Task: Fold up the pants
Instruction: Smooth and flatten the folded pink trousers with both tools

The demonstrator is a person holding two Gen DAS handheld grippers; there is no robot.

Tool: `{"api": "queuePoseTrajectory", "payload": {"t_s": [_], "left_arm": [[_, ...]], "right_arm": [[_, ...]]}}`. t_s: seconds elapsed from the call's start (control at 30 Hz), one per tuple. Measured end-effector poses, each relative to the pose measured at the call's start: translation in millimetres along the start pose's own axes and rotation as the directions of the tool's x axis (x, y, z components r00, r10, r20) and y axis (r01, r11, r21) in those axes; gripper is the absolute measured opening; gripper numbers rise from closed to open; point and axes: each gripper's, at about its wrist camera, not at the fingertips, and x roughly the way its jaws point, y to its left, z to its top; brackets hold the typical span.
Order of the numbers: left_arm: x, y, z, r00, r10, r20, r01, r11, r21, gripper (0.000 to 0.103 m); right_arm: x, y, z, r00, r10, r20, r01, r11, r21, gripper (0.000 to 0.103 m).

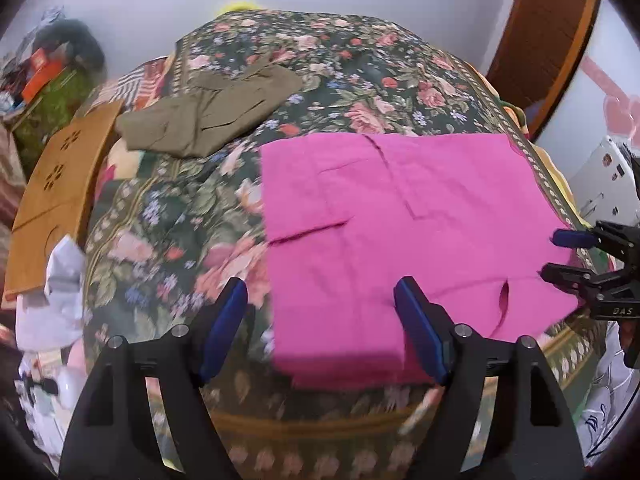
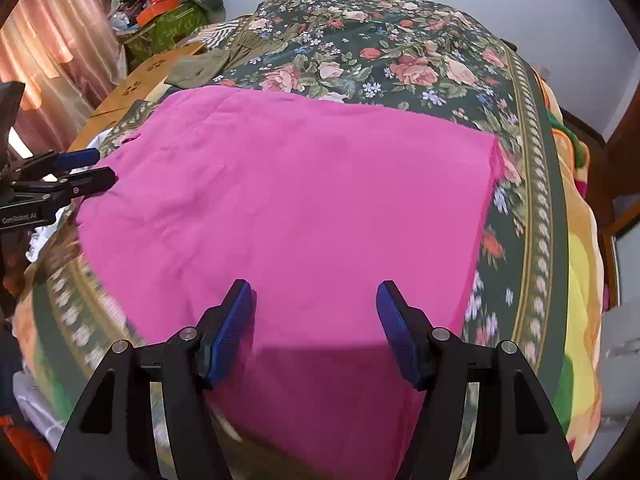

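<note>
On the bed [image 1: 360, 80], toward its near right corner in the left wrist view, the pink pants [image 1: 400, 220] are lying flat in a squarish folded slab on the floral bedspread. The left gripper [image 1: 320, 300] is hovering over their near left edge with its jaws spread wide and nothing between them. The right gripper [image 1: 560, 256] is showing at the right edge of the bed, its jaws parted and empty, just beside the cloth's right border. An olive garment [image 1: 208, 116] is lying well apart, near the far left edge, beside a wooden board [image 1: 60, 192].

In the right wrist view, the pink pants [image 2: 300, 200] are filling the near part of the bed [image 2: 400, 40], and the right gripper [image 2: 316, 304] is hanging wide open and empty above their near edge. The left gripper [image 2: 100, 168] is waiting, jaws apart, at the cloth's left side.

The fabric looks light, soft and limp, so it will likely sag and slide; pinching all layers at the near corners seems the safest hold.
</note>
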Motion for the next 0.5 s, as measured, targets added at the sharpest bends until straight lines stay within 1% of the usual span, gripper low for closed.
{"api": "queuePoseTrajectory", "payload": {"t_s": [0.1,0.13,0.17,0.23,0.3,0.33,0.4,0.5], "left_arm": [[-15.7,8.2,-7.7,0.998,0.066,0.020,-0.066,0.998,-0.009,0.077],[-20.1,12.5,-9.4,0.998,0.064,0.023,-0.064,0.998,-0.024,0.077],[-24.7,18.8,-10.5,0.998,0.050,0.023,-0.048,0.998,-0.049,0.077],[-34.6,34.7,-11.4,1.000,-0.002,0.020,0.005,0.992,-0.129,0.077],[-41.6,47.8,-12.4,0.999,-0.037,0.023,0.041,0.978,-0.206,0.077],[-44.6,53.4,-13.0,0.998,-0.057,0.025,0.062,0.968,-0.242,0.077],[-48.0,57.4,-15.3,0.996,-0.090,0.026,0.093,0.956,-0.279,0.077],[-46.6,53.8,-18.9,0.990,-0.139,0.007,0.134,0.944,-0.302,0.077]], "right_arm": [[-8.9,2.5,-4.4,1.000,-0.007,0.006,0.007,1.000,0.004,0.061],[-13.2,4.0,-4.6,1.000,-0.003,0.013,0.003,1.000,0.003,0.061],[-16.8,5.6,-4.7,1.000,0.001,0.022,-0.001,1.000,0.004,0.061],[-26.3,10.4,-1.7,0.998,0.013,0.056,-0.013,1.000,0.007,0.061],[-33.1,15.5,2.8,0.996,0.026,0.089,-0.027,1.000,0.007,0.061],[-37.4,19.7,6.7,0.992,0.039,0.118,-0.040,0.999,0.007,0.061],[-40.9,26.9,13.1,0.985,0.062,0.159,-0.064,0.998,0.011,0.061],[-37.9,39.0,18.2,0.979,0.097,0.182,-0.102,0.995,0.017,0.061]]}}
